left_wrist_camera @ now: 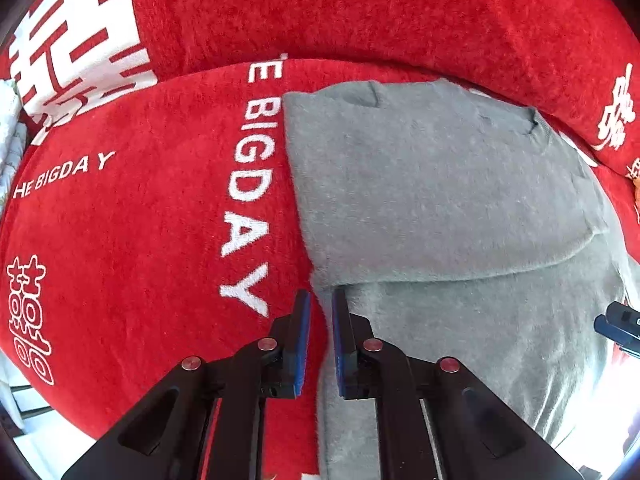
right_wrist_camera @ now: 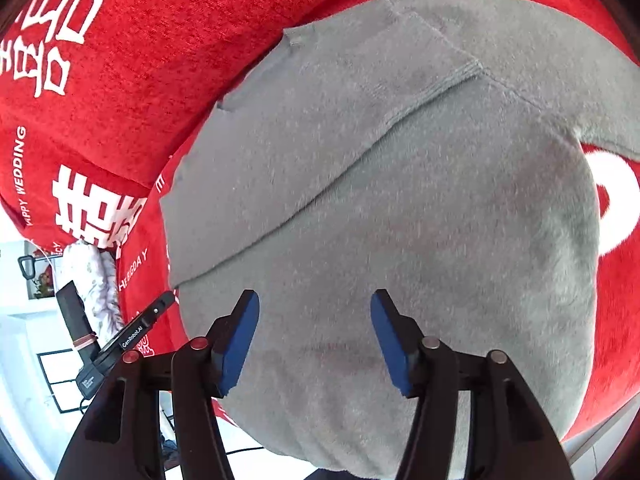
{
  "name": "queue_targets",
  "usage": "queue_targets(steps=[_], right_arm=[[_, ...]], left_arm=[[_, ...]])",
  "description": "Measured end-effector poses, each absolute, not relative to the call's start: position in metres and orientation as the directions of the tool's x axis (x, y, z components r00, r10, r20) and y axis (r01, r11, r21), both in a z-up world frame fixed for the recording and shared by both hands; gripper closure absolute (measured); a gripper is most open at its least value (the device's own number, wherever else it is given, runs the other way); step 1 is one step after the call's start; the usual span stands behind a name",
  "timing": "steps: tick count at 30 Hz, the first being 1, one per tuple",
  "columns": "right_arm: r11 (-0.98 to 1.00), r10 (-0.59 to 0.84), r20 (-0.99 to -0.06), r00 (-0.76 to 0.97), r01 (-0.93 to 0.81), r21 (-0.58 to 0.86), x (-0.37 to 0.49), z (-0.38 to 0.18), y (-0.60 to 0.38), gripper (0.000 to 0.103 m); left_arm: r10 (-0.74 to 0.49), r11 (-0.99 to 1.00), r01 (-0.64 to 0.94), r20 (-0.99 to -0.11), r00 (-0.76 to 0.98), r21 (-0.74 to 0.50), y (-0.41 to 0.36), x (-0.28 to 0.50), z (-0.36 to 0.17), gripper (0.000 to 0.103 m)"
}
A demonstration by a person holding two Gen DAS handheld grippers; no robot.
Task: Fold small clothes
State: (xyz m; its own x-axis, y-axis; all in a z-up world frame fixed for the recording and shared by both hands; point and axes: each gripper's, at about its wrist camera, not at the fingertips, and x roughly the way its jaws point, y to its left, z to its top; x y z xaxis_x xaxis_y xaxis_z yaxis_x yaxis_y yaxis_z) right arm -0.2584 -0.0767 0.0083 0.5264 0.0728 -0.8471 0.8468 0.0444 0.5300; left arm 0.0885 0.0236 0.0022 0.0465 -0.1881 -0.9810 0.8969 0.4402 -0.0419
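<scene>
At the bottom of the left wrist view, the left gripper (left_wrist_camera: 320, 300) points down with its blue pads (left_wrist_camera: 303, 344) a narrow gap apart. Nothing is between them. It sits right at the left edge of the grey cloth (left_wrist_camera: 440, 184), where grey meets red. At the bottom of the right wrist view, the right gripper (right_wrist_camera: 315, 308) has its jaws wide apart and holds nothing. It hangs over the grey cloth (right_wrist_camera: 400, 200), which fills the middle of that view.

The cloth lies on a red blanket (left_wrist_camera: 140, 220) with white letters. Its far part is folded over the near part, and the fold edge runs across the middle. A bit of the right gripper shows at the right edge of the left view. Past the cloth, a red pillow (left_wrist_camera: 360, 12) fills the top
</scene>
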Motion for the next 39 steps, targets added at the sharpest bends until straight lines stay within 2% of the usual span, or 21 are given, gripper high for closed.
queue_targets(steps=[1, 7, 14, 27, 32, 39], right_arm=[[0.044, 0.073, -0.849, 0.524, 0.848, 0.527, -0.258, 0.009, -0.075, 0.039], [0.044, 0.058, -0.860, 0.506, 0.860, 0.509, -0.263, 0.016, -0.066, 0.033], [0.002, 0.023, -0.867, 0.498, 0.867, 0.499, -0.279, 0.025, -0.056, 0.033], [-0.151, -0.011, -0.858, 0.513, 0.848, 0.508, -0.336, 0.009, -0.038, 0.033], [-0.214, -0.045, -0.851, 0.524, 0.827, 0.521, -0.380, 0.005, -0.059, 0.033], [-0.355, -0.173, -0.858, 0.483, 0.782, 0.512, -0.488, 0.004, -0.115, 0.033]], left_arm=[[-0.178, 0.442, 0.896, -0.983, 0.049, -0.035, 0.024, 0.085, 0.003, 0.000], [-0.173, 0.426, 0.905, -0.981, 0.086, 0.004, 0.030, 0.062, 0.009, 0.001], [-0.119, 0.423, 0.901, -0.980, 0.160, 0.096, 0.027, 0.040, 0.007, 0.001], [-0.086, 0.275, 0.959, -0.992, 0.092, 0.065, 0.006, -0.011, 0.007, 0.001], [-0.068, 0.279, 0.960, -0.996, 0.062, 0.041, -0.010, -0.041, 0.004, 0.001], [-0.059, 0.228, 0.973, -0.997, 0.044, 0.029, -0.047, -0.102, 0.000, 0.001]])
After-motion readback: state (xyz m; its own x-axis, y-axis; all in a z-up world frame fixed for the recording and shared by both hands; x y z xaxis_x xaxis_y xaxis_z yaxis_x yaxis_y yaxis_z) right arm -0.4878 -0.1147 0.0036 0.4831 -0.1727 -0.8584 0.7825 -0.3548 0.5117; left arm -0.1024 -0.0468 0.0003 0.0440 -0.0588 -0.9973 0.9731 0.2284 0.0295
